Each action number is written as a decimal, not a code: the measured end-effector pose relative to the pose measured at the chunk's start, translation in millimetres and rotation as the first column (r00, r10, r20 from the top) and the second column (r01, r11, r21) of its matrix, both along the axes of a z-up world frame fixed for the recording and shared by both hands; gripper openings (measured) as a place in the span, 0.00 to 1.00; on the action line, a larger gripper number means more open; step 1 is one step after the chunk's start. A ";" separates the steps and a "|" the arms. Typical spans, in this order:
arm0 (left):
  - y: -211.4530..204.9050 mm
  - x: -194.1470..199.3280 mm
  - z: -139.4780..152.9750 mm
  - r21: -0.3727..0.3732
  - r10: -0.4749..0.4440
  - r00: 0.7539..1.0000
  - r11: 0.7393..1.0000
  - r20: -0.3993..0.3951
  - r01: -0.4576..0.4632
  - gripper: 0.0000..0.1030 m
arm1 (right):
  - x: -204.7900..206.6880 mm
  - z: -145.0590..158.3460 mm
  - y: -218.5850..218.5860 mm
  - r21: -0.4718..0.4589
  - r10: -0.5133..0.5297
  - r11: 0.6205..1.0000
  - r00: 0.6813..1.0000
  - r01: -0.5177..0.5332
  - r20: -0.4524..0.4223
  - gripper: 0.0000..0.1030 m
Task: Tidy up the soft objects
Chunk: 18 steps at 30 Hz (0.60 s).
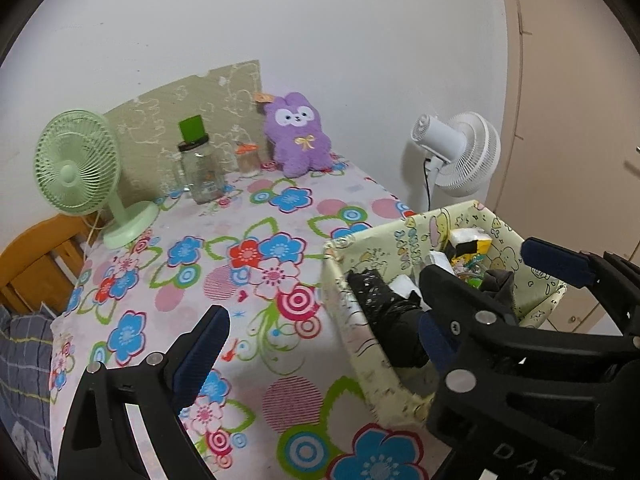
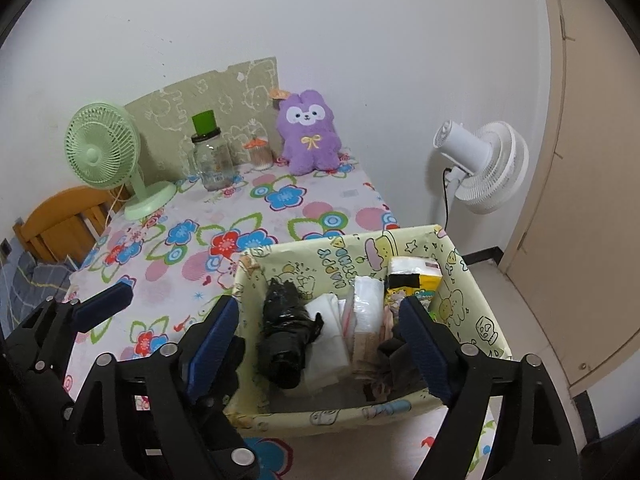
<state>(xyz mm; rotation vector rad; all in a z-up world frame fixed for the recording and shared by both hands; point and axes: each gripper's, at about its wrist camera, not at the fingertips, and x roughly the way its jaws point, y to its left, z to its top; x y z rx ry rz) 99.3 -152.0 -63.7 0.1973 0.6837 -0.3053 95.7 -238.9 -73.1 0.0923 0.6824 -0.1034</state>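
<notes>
A: Both tongs stand with their jaws apart and nothing between the pads. Right tongs point(image 2: 320, 344) hang over the fabric bin point(image 2: 476, 300); left tongs point(image 1: 320, 316) sit just to the left, one finger over the flowered bench point(image 1: 248, 216), the other at the bin's near wall.

B: And what surrounds them, biggest first?

A: Far ahead, a white fan point(image 2: 486, 166) off to the right and a green fan point(image 2: 106, 146) to the left. Between those, a purple plush rabbit point(image 2: 310, 136) leans upright against the wall, well apart from both tongs. Below the right tongs, inside the bin: a black bag roll point(image 2: 286, 336), white tissue packs point(image 2: 366, 308), a yellow tissue pack point(image 2: 414, 280).
</notes>
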 end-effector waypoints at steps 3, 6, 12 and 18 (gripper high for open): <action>11.3 -5.8 5.4 -0.009 0.016 1.000 1.000 0.016 -0.015 0.94 | -5.9 6.2 9.4 -0.013 0.002 1.000 1.000 -0.002 0.019 0.85; 24.8 -12.4 11.5 -0.021 0.037 0.999 0.999 0.034 -0.036 0.95 | -11.3 11.8 18.9 -0.018 0.012 1.000 0.999 -0.011 0.034 0.86; 54.0 -27.3 22.6 -0.048 0.089 0.994 0.995 0.070 -0.086 0.96 | -24.3 24.5 40.3 -0.038 0.034 0.999 0.997 -0.031 0.069 0.88; 82.5 -41.9 32.8 -0.070 0.140 0.985 0.989 0.103 -0.134 0.99 | -38.1 35.4 61.5 -0.060 0.058 0.997 0.993 -0.052 0.106 0.91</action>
